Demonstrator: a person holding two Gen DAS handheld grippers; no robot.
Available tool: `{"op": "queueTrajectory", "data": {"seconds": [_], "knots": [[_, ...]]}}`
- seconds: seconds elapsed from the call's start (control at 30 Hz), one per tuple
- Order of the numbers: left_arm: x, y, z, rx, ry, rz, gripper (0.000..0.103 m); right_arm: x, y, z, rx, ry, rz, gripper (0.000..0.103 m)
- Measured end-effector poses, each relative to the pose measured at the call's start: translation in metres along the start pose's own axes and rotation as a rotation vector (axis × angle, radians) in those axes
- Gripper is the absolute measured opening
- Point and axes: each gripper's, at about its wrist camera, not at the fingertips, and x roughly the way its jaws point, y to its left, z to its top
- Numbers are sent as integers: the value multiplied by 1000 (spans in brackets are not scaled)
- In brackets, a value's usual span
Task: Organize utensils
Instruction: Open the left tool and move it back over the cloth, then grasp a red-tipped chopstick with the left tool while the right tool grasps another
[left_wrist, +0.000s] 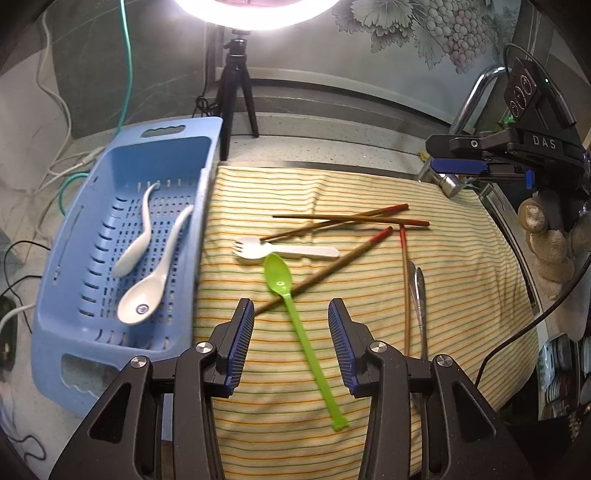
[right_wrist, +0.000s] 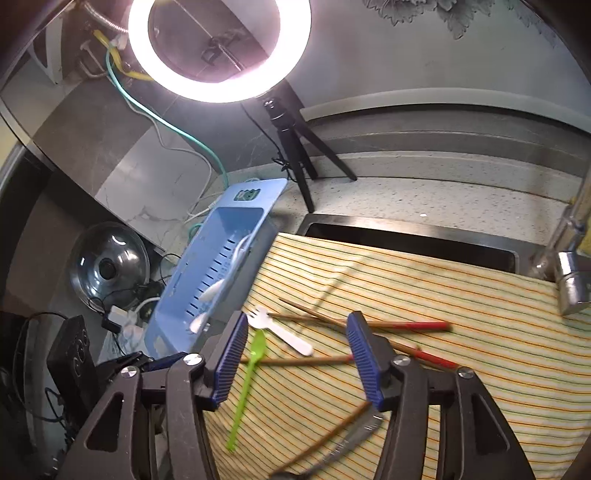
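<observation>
Left gripper (left_wrist: 291, 325) hung open over green plastic spoon (left_wrist: 295, 314) on striped cloth (left_wrist: 461, 295). Two white ceramic spoons (left_wrist: 147, 273) lay in blue basket (left_wrist: 66, 266).

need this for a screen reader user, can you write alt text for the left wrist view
The open left gripper hovers over a green plastic spoon on a striped cloth, beside a white spork, four red-tipped chopsticks and a metal utensil. A blue basket at left holds two white ceramic spoons.
</observation>
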Motion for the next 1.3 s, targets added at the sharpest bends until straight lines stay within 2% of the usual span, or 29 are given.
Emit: {"op": "queueTrajectory", "data": {"seconds": [0.1,0.23,0.43,0.6,0.67,0.8,1.07,1.13,1.3], "knots": [[0,-12,-3,-9,0,-2,40,-12,-13,-6,-5,5,-31,54],[3,-32,-8,-4,13,8,40,-18,-27,-16,-7,61,-71,54],[15,-52,-6,46,73,9,40,-13,-48,-39,89,147,-12,53],[33,-59,14,190,142,2,39,1,-51,-57,177,200,25,38],[42,-60,24,258,169,-22,33,6,-47,-62,206,198,29,32],[67,-55,40,357,236,-73,28,19,-41,-72,275,198,5,26],[103,-54,53,529,319,-126,22,49,-36,-88,410,223,-83,24],[110,-55,51,556,347,-146,16,53,-36,-94,436,224,-99,24],[118,-57,53,620,362,-153,15,56,-36,-101,478,210,-136,23]]}}
